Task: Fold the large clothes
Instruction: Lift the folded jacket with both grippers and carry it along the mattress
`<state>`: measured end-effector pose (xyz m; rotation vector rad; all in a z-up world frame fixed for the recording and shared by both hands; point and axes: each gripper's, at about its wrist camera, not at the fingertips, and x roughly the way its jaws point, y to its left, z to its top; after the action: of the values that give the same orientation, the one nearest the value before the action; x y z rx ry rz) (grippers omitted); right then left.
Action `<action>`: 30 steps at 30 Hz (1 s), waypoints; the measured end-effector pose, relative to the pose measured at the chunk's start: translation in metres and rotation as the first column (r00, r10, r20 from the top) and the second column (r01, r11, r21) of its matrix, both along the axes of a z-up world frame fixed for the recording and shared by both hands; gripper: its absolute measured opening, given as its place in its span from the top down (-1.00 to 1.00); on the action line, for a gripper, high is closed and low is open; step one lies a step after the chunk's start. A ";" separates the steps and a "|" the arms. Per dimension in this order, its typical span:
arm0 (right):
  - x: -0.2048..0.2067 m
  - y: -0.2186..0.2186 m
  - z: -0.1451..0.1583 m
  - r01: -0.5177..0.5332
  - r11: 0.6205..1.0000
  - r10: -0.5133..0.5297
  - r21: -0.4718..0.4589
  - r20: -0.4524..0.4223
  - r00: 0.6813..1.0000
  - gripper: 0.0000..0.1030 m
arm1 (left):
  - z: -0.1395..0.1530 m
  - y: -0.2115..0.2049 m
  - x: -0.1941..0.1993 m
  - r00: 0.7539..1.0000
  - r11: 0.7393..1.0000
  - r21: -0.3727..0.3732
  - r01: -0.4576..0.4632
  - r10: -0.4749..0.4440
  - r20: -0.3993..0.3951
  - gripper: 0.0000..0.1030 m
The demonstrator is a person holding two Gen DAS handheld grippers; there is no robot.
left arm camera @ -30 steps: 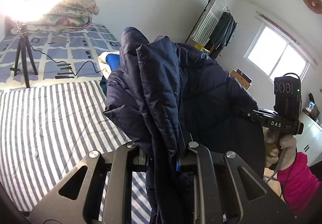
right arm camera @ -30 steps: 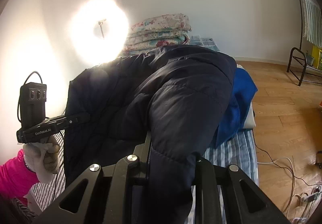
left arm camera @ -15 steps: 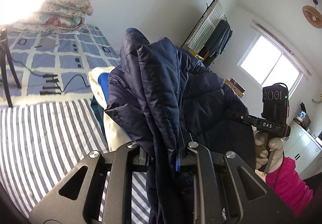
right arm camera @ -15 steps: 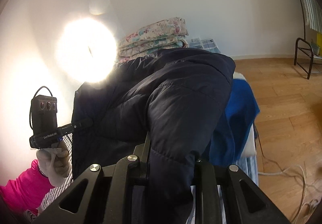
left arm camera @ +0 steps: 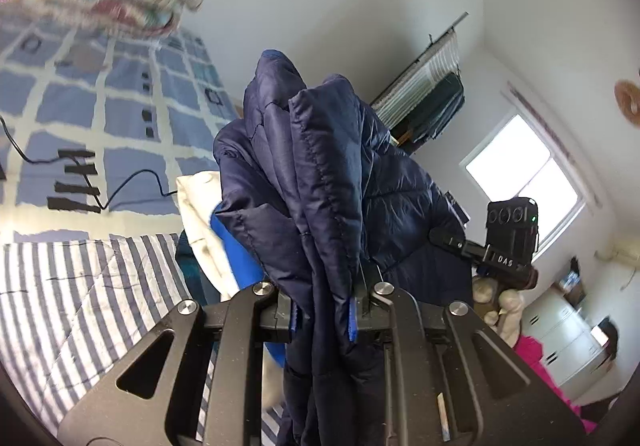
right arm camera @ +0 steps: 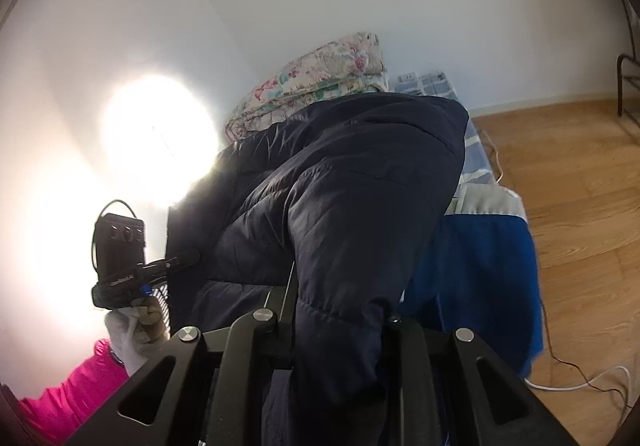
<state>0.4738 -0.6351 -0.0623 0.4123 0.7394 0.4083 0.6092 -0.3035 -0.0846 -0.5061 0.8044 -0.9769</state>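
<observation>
A dark navy quilted puffer jacket point(left arm camera: 320, 181) fills the middle of both wrist views and blocks most of what lies beyond it. The left gripper point(left arm camera: 326, 300) is clamped on a bunched fold of the jacket, the fabric pinched between its jaws and hanging down past them. The right gripper point(right arm camera: 340, 320) is likewise closed on another thick fold of the same jacket point(right arm camera: 340, 205), which drapes over its fingers. The garment is held up in the air between the two grippers, above the bed.

Below it lies a striped blue-and-white bedspread point(left arm camera: 80, 294), and farther off a blue checked sheet point(left arm camera: 120, 105) with a black cable point(left arm camera: 132, 185) across it. A bright blue garment point(right arm camera: 480, 278) and a white cloth point(left arm camera: 196, 201) sit on the bed just behind the jacket. A stack of folded floral quilts point(right arm camera: 316, 85) rests by the wall, beside a glaring lamp point(right arm camera: 156, 137). A clothes rack point(left arm camera: 428, 97) with hung garments stands near the window point(left arm camera: 524, 185). Wooden floor point(right arm camera: 568, 173) with loose cables shows at the right. Each view catches the other gripper in a gloved hand point(right arm camera: 136, 330), with a pink sleeve point(right arm camera: 68, 394) below.
</observation>
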 end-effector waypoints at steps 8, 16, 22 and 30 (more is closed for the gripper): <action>0.037 -0.023 -0.041 -0.018 0.998 0.022 0.061 -0.061 0.998 0.63 | -0.029 -0.007 0.027 0.999 1.000 0.010 -0.028 0.028 -0.028 0.71; 0.050 -0.039 -0.051 -0.004 1.000 0.007 0.026 -0.104 0.995 0.58 | -0.031 -0.025 0.020 1.000 0.996 0.085 -0.030 0.030 0.010 0.71; 0.043 -0.043 -0.052 0.037 0.999 -0.038 -0.007 -0.128 0.991 0.54 | -0.026 -0.035 0.010 0.998 0.988 0.151 -0.038 0.030 0.055 0.71; 0.047 -0.042 -0.051 0.108 0.992 -0.115 -0.061 -0.138 0.984 0.38 | -0.021 -0.038 0.002 0.996 0.977 0.202 -0.062 0.047 0.082 0.66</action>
<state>0.5206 -0.6773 -0.1136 0.4340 0.8589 0.2551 0.6111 -0.3417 -0.1051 -0.3098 0.8071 -0.8470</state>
